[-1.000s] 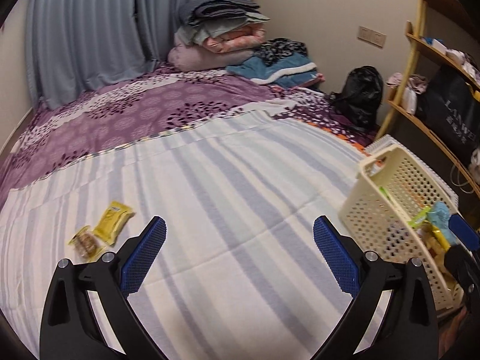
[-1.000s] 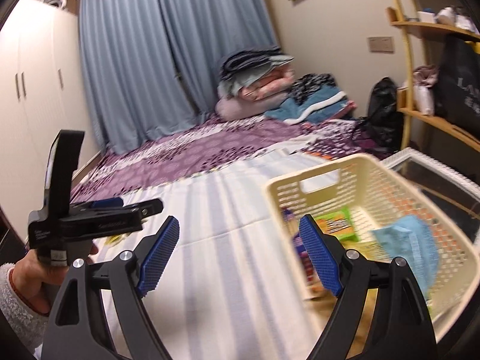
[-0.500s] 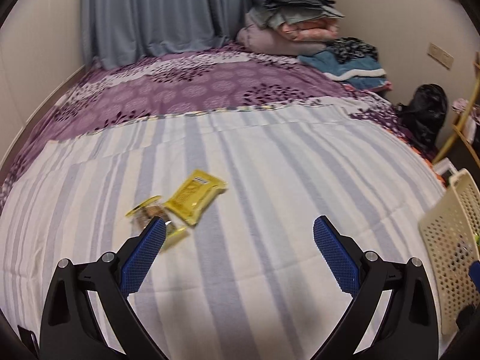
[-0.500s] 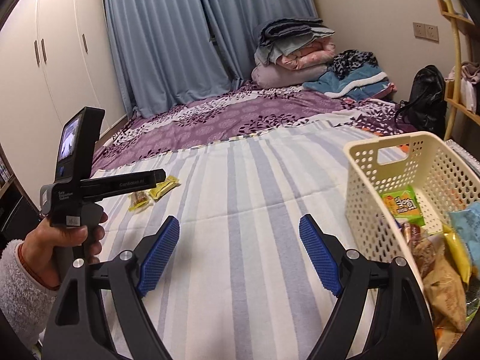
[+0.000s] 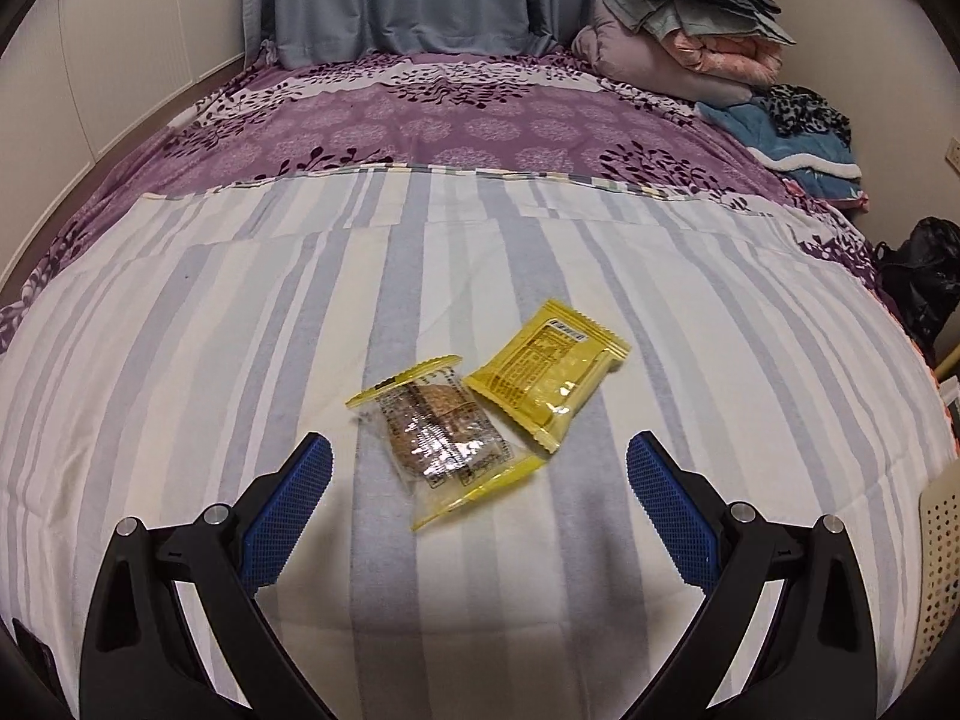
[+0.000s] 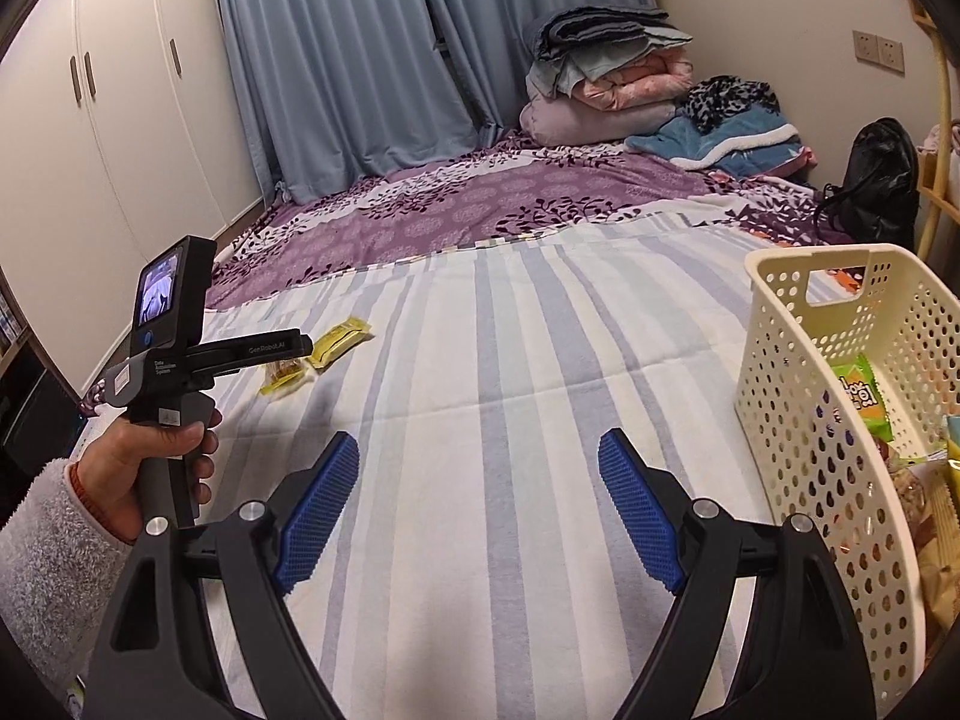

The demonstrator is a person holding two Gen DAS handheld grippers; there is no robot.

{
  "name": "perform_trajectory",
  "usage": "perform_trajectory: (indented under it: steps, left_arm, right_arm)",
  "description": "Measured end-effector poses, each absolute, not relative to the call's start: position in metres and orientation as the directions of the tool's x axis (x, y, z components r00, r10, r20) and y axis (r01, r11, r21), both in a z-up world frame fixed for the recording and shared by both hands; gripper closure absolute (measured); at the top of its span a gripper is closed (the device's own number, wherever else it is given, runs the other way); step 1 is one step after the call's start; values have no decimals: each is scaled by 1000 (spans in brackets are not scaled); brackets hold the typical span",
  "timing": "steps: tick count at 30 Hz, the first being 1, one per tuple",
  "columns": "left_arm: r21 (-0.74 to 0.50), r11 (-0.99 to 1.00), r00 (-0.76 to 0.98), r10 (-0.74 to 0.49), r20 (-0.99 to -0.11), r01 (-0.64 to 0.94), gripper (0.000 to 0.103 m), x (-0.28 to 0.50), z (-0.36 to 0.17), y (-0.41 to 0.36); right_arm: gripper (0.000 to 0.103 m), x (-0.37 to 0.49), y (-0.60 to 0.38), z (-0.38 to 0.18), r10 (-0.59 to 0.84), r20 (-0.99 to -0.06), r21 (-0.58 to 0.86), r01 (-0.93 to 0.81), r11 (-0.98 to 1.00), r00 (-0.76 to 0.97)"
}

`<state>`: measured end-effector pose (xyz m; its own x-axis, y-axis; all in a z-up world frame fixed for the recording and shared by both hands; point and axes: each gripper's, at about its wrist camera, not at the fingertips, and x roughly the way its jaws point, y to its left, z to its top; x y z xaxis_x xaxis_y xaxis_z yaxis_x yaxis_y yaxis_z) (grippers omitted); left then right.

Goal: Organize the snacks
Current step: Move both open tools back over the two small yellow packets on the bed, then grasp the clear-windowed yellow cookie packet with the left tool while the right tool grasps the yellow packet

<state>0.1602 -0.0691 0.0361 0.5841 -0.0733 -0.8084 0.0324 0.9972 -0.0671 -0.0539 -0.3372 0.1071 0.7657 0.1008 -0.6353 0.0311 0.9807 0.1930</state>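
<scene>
Two snack packets lie side by side on the striped bed sheet: a clear packet with yellow ends and brown biscuits [image 5: 441, 432] and a solid yellow packet [image 5: 549, 372]. My left gripper [image 5: 477, 468] is open and empty, just short of the clear packet, which lies between the lines of its fingers. In the right wrist view the same packets [image 6: 318, 354] lie far left, under the left gripper's tip [image 6: 294, 348]. My right gripper [image 6: 477, 480] is open and empty above the sheet, left of a cream perforated basket [image 6: 834, 420] holding several snacks.
A purple floral cover [image 5: 456, 120] spreads beyond the striped sheet. Folded bedding [image 6: 606, 78] and a blue blanket [image 6: 732, 138] are stacked at the far wall. A black bag [image 6: 876, 180] and a wooden shelf frame [image 6: 942, 120] stand at the right. White wardrobes [image 6: 108, 120] line the left.
My left gripper has swung left and closed in on the two packets, which now sit centred before it. My right gripper has turned away from the basket, now at its right edge.
</scene>
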Motion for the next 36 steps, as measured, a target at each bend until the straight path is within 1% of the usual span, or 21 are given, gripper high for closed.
perform_trajectory:
  steps: [7,10,15,20,24,25,26,27,29,30,31,36]
  left_arm:
    - [-55,998,551,-41,-834,-9,3,169,16,-51]
    - [-52,999,549,-36,-835,-14,3,168,15,-41]
    - [-22,999,551,7,-834,-46,3,165,18,-23]
    - [-54,998,563,-25,-826,-35,3,166,21,-18]
    - [-79,997,574,-66,-816,4,3,172,19,-26]
    - [-76,997,574,-69,-816,11,4,173,18,-29]
    - [-73,997,574,-70,-816,19,16,175,17,-32]
    - [-69,997,571,-73,-818,28,23,177,15,-35]
    - [-65,997,557,-77,-827,40,42,182,9,-37]
    - [-61,997,557,-74,-828,41,43,184,8,-37]
    - [-48,998,566,-67,-822,47,50,184,8,-38]
    - [-47,997,572,-75,-817,64,52,182,10,-35]
  right_arm:
    - [21,-47,-330,102,112,-653,191,20,981,749]
    - [21,-43,-328,100,120,-656,194,13,981,745]
    - [21,-38,-323,99,133,-657,196,-2,981,742]
    - [21,-32,-318,96,144,-664,195,-16,981,734]
    - [21,-28,-312,93,147,-673,186,-26,982,725]
    - [21,-27,-312,92,147,-675,185,-27,982,723]
    - [21,-25,-311,90,147,-680,183,-27,983,719]
    - [21,-25,-309,88,146,-683,182,-27,983,716]
    - [21,-22,-306,85,149,-691,181,-30,983,707]
    - [21,-21,-305,83,151,-695,180,-33,983,703]
    - [21,-18,-303,81,154,-699,179,-37,983,698]
    - [21,2,-291,74,192,-720,192,-74,979,667]
